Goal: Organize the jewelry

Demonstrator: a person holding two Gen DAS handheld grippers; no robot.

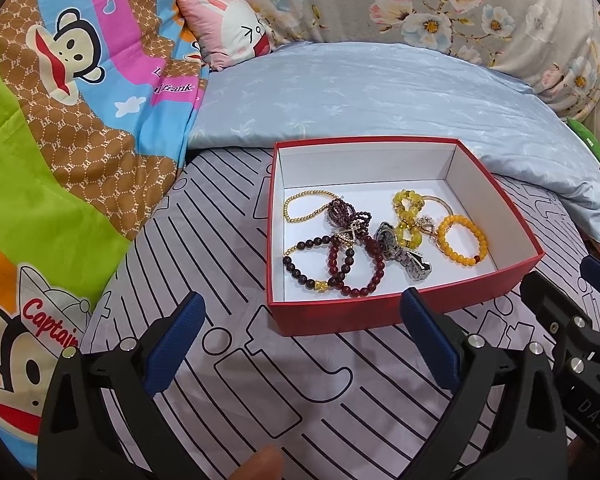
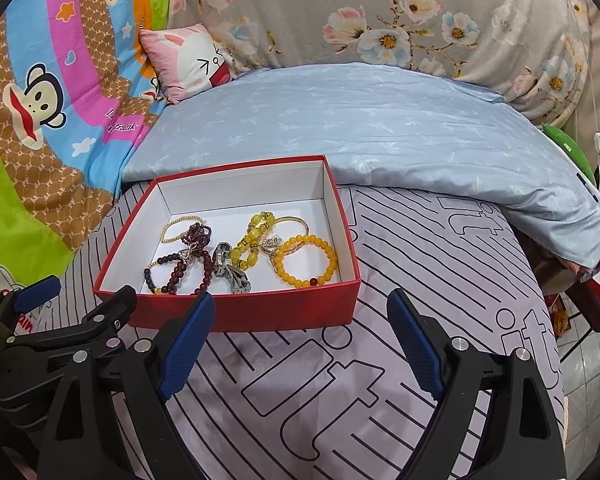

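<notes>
Cartoon blanket (image 1: 72, 112): far left on the bed, bright stripes with a monkey print, bunched up against the pale sheet.
Small pillow (image 1: 232, 28): far left of centre, pink with a rabbit face, wedged between the cartoon blanket and the blue quilt.
Left tool (image 1: 302, 344): near edge, jaws spread wide with nothing between them; its blue fingers (image 1: 180, 344) hang over the sheet just short of the box's near wall.
Sheet (image 1: 228, 368): pale lilac with black line drawings, covering the bed under the box and both tools.
Box (image 1: 332, 316): red outside, white inside, lid off, sitting on the sheet in the middle, its far wall close to the blue quilt.
Gold bead bracelet (image 1: 300, 208): far left part of the box floor.
Dark red bracelets (image 1: 332, 264): near left part of the box, several overlapping in a tangle.
Watch (image 1: 404, 252): silver metal band, middle of the box, touching the dark red bracelets and the yellow beads.
Yellow beads (image 1: 410, 216): right of the watch, a chunky twisted strand.
Orange bracelet (image 1: 460, 240): right end of the box, lying flat near the right wall.
Blue quilt (image 1: 372, 92): far side, heaped behind the box.
Right tool (image 2: 300, 344): near right, jaws wide apart and holding nothing, pointing at the box's near right corner.
</notes>
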